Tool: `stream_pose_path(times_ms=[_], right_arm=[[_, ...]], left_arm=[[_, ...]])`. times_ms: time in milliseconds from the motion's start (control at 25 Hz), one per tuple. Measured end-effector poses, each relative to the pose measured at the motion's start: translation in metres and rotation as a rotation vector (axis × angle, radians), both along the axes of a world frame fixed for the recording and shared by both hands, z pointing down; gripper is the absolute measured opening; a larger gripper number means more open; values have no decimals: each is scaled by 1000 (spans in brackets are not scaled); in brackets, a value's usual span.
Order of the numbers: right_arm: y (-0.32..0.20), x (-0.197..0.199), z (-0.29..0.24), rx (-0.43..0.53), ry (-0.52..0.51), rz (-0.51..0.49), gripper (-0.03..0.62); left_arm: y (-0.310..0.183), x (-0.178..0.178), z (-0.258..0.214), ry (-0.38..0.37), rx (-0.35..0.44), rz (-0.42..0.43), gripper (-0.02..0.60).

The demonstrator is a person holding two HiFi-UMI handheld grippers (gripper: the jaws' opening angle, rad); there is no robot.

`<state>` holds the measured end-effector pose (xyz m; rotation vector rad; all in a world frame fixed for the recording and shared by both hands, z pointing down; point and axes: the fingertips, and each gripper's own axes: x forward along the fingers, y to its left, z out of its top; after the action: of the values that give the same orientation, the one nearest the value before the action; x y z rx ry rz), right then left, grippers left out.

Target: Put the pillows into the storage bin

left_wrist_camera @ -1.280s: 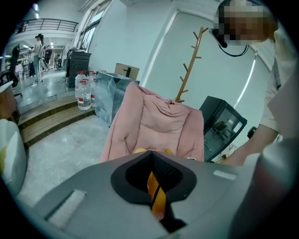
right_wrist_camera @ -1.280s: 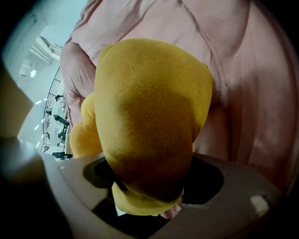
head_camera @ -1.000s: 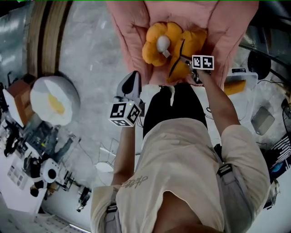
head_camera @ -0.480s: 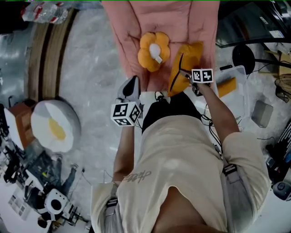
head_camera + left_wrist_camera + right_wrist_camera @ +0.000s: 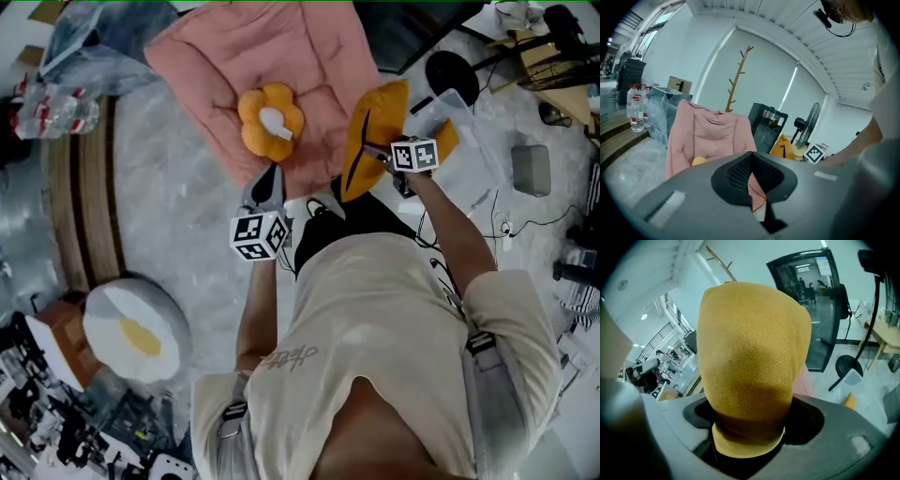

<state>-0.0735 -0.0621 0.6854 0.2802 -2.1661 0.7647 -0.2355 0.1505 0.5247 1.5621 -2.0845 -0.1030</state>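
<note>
Lifted off pink quilted mat [image 5: 291, 56], mustard plush pillow [image 5: 377, 117] hangs clamped in right gripper [image 5: 371, 150]; left gripper [image 5: 269, 180] closed, empty. Transport step: next, swing toward clear plastic bin [image 5: 471, 164], upper right.

Pink mat [image 5: 234, 56], egg pillow [image 5: 136, 328] on floor [image 5: 178, 197]

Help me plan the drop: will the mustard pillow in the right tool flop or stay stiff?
Probably soft but self-supporting: the mustard pillow sticks out from the right tool without drooping. Likely light, since one edge pinch carries it. Its fleecy cover probably resists slipping.
</note>
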Motion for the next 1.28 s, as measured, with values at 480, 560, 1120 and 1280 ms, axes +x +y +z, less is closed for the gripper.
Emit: stream_pose_path(times_ms=[480, 560, 1120, 1280], right_arm=[[-45, 149, -10, 20, -5, 310, 399], [-57, 177, -8, 16, -6, 354, 399], [-165, 395, 32, -58, 28, 682, 405], [-202, 451, 51, -77, 58, 737, 408]], left_arm=[[-91, 64, -6, -44, 3, 257, 16], [-111, 78, -7, -55, 0, 287, 15], [-276, 215, -30, -120, -57, 466, 16], [-327, 257, -28, -131, -61, 502, 16]])
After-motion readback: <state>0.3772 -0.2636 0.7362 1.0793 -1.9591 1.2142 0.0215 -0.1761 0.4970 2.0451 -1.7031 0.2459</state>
